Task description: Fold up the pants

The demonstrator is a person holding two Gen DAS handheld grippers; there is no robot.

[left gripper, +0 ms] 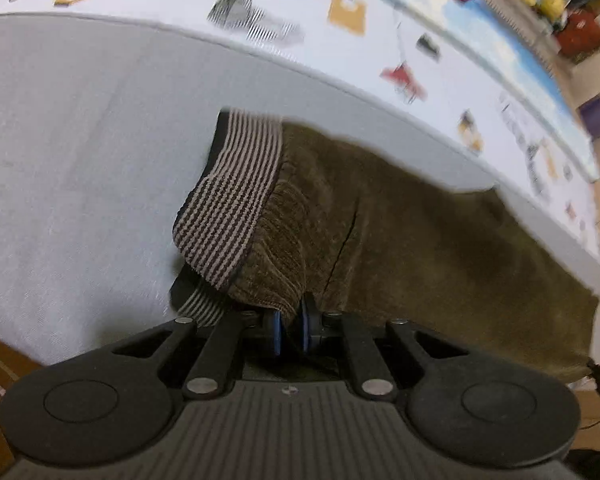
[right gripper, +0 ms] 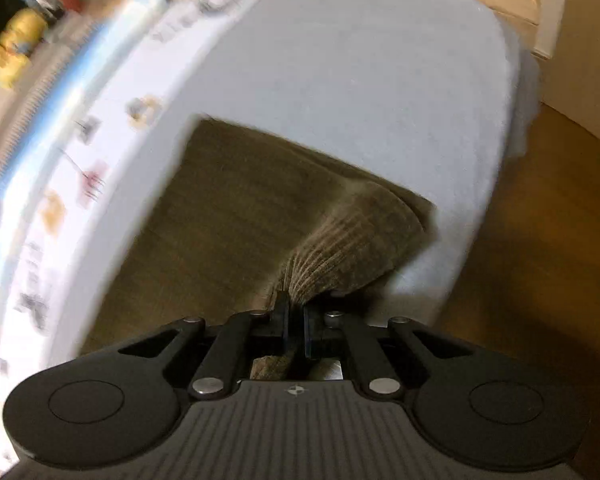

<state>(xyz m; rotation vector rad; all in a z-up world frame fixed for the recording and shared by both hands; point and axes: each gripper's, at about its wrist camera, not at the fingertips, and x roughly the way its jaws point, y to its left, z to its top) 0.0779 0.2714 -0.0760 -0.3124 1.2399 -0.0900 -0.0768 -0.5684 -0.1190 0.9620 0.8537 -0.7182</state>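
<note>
Now left tool (left gripper: 291, 330) pinches pants (left gripper: 400, 240) waistband edge; right tool (right gripper: 296, 330) clamps bunched pants fabric.

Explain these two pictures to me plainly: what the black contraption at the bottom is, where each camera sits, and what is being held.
No robot here: a person holds a two-finger tool in each hand, with a camera on each looking along its fingers. One picture comes from the left hand-held gripper, the other from the right hand-held gripper. On the pale grey sheet lie olive-brown corduroy pants with a striped waistband. Behind is a patterned cover. The left tool has pants fabric near the waistband between its fingers; the right pinches a bunched fold of the pants.
</note>
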